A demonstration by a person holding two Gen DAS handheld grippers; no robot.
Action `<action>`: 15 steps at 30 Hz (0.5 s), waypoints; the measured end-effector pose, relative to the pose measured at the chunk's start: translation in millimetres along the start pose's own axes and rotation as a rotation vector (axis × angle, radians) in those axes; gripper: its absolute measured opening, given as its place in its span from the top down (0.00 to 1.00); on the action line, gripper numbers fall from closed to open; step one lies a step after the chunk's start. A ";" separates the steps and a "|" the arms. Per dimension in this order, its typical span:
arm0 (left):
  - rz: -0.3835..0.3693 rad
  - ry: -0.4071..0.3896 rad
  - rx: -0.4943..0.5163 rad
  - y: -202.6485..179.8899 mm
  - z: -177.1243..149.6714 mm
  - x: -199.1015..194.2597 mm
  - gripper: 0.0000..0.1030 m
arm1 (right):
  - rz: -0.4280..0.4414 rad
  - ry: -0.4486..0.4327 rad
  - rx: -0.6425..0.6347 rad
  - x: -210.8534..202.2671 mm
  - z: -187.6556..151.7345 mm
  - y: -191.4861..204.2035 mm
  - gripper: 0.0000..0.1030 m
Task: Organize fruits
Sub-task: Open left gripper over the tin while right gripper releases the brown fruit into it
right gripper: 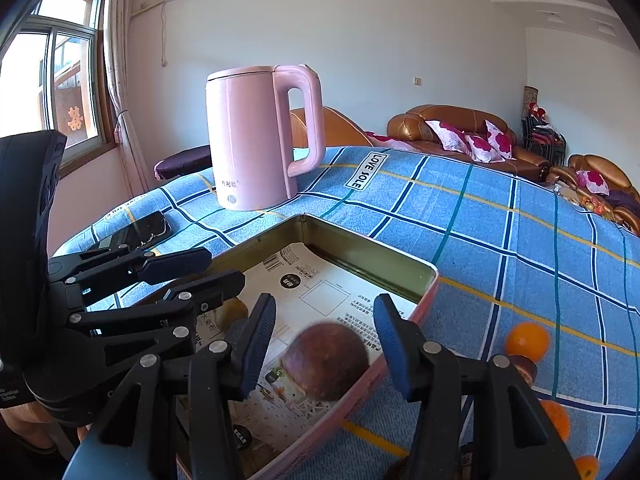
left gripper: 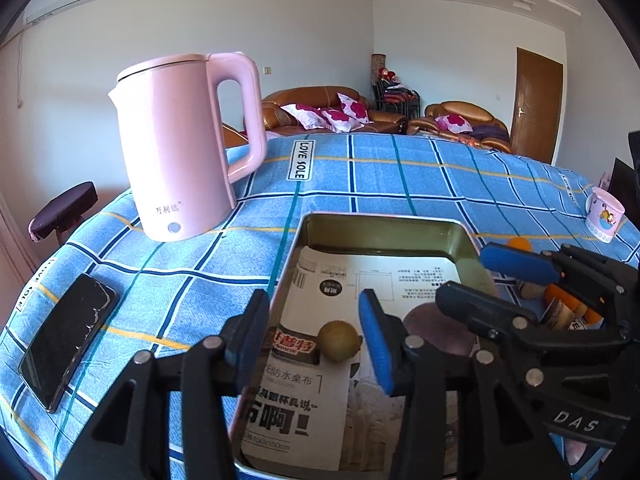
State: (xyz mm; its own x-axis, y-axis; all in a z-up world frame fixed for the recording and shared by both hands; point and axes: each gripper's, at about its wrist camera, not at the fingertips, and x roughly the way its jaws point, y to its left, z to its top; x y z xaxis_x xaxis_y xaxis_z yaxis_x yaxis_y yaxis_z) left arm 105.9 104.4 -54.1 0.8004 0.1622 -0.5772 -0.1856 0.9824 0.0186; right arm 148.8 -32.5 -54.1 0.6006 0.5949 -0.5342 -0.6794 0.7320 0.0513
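A shallow metal tin (left gripper: 384, 222) lined with printed paper sits on the blue checked tablecloth. In the left wrist view a small yellow-green fruit (left gripper: 339, 340) lies in it, between the fingers of my open left gripper (left gripper: 314, 344). In the right wrist view a brown-purple round fruit (right gripper: 326, 362) lies in the tin (right gripper: 372, 246) between the fingers of my open right gripper (right gripper: 326, 350); it looks free of the pads. The right gripper (left gripper: 476, 280) shows at the right of the left view, the left gripper (right gripper: 208, 276) at the left of the right view.
A pink kettle (left gripper: 184, 148) stands behind the tin on the left. A black phone (left gripper: 68, 342) lies at the table's left edge. Oranges (right gripper: 527, 340) and a brown fruit (right gripper: 522, 368) lie right of the tin. A pink mug (left gripper: 604, 214) stands at the far right.
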 end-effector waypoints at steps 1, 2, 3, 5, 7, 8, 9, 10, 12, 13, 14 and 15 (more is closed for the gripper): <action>0.000 -0.004 -0.006 1.1 -0.2 -1.0 0.43 | -0.001 0.000 0.005 -0.3 -0.2 -1.1 0.47; 0.000 -0.009 -0.012 2.1 -0.5 -2.3 0.41 | 0.000 -0.003 0.011 -1.0 -0.5 -2.4 0.46; 0.001 -0.013 -0.018 2.9 -1.2 -3.8 0.38 | -0.001 -0.006 0.015 -2.1 -0.8 -3.3 0.46; -0.002 -0.025 -0.026 3.3 -3.4 -8.2 0.34 | -0.008 -0.014 0.019 -5.3 -2.0 -4.4 0.41; -0.023 -0.045 -0.042 3.2 -6.4 -15.5 0.28 | -0.022 -0.022 0.016 -10.3 -3.8 -5.0 0.38; -0.034 -0.059 -0.052 2.8 -8.0 -19.9 0.26 | -0.033 -0.025 0.008 -13.8 -5.5 -4.8 0.37; -0.041 -0.071 -0.059 1.4 -9.6 -24.2 0.22 | -0.045 -0.031 -0.002 -18.3 -7.5 -4.9 0.37; -0.047 -0.079 -0.062 -1.2 -10.9 -28.1 0.19 | -0.056 -0.036 -0.008 -22.8 -9.3 -5.5 0.37; -0.070 -0.097 -0.059 -8.2 -13.9 -36.2 0.17 | -0.074 -0.046 -0.007 -34.5 -13.7 -9.7 0.37; -0.079 -0.104 -0.053 -13.1 -15.1 -39.5 0.17 | -0.081 -0.050 -0.008 -41.3 -16.4 -13.1 0.37; -0.087 -0.110 -0.044 -18.4 -16.5 -42.9 0.17 | -0.096 -0.054 -0.013 -49.1 -19.9 -16.9 0.37; -0.092 -0.116 -0.037 -23.9 -16.8 -46.2 0.17 | -0.120 -0.061 -0.018 -58.3 -24.3 -21.5 0.37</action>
State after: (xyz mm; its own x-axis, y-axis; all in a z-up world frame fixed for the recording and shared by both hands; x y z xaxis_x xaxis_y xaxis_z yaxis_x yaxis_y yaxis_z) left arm 63.8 71.9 -41.5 0.8750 0.0831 -0.4769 -0.1277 0.9899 -0.0619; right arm 118.2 -91.0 -44.6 0.7019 0.5228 -0.4837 -0.6081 0.7935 -0.0249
